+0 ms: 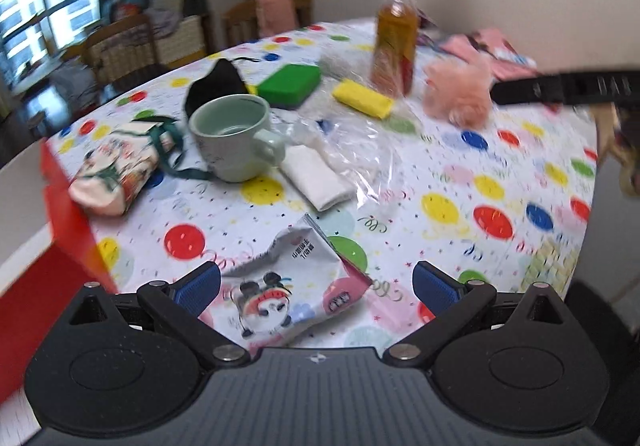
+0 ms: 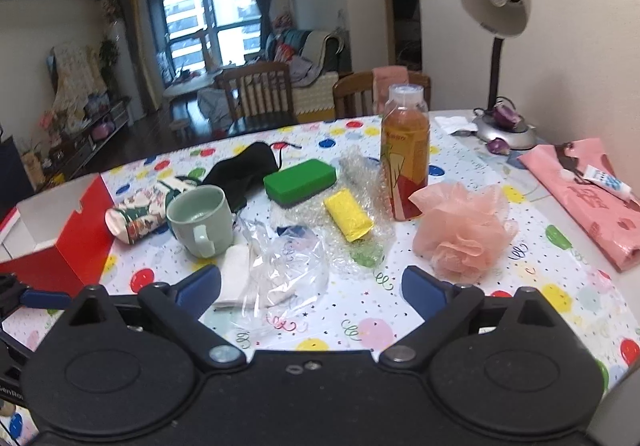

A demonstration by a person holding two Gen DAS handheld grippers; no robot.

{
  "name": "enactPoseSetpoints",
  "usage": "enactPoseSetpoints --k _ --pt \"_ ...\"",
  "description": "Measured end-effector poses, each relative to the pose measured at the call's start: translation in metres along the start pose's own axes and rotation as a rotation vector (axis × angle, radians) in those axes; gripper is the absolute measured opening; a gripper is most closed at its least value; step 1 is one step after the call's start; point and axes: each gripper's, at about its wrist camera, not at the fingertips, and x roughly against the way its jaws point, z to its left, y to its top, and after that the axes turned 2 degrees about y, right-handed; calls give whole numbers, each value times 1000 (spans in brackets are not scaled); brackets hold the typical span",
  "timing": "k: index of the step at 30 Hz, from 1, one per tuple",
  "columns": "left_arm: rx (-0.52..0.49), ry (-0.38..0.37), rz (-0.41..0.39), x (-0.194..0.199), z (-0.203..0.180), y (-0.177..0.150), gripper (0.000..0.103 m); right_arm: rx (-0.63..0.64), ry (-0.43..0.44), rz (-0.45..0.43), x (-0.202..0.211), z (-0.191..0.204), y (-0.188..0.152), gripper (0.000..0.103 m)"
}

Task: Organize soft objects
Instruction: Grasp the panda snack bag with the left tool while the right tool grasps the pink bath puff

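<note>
Now, left gripper [image 1: 316, 282]: spread wide, holding nothing, panda packet [image 1: 296, 286] below it.
Right gripper [image 2: 311, 286]: spread wide, holding nothing.
Pink bath puff [image 2: 460, 230]: centre right on the worktop [image 2: 460, 318].
Red box [image 2: 80, 230]: left edge.

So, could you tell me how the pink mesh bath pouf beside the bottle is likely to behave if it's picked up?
The pink mesh bath pouf looks airy, so probably very light. Its gathered netting should squash easily and might snag.

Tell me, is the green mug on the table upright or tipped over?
Upright. The green mug stands on its base with its round mouth facing up and its handle at the side; it looks empty inside.
</note>
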Motion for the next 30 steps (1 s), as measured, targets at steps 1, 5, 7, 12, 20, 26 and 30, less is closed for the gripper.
enactPoseSetpoints --k 1,5,7,12,20,26,30 --pt "-35 -9 7 -6 3 2 103 2 -2 6 -3 -4 2 96" --pt "-127 -8 45 -31 17 2 103 -6 -28 18 -16 -26 11 96" --pt "-143 -21 68 -41 24 1 103 -1 -56 19 -20 -39 16 96" --pt "-244 -67 109 -57 26 -3 103 9 -140 12 -31 -77 32 97" --pt "-333 -140 189 -78 27 -2 103 89 -154 73 -73 -128 67 98" --pt "-317 -157 212 -89 29 -4 103 103 -98 173 -117 -150 68 99" --pt "-321 -144 226 -96 29 -6 103 95 -84 219 -140 -160 60 100"
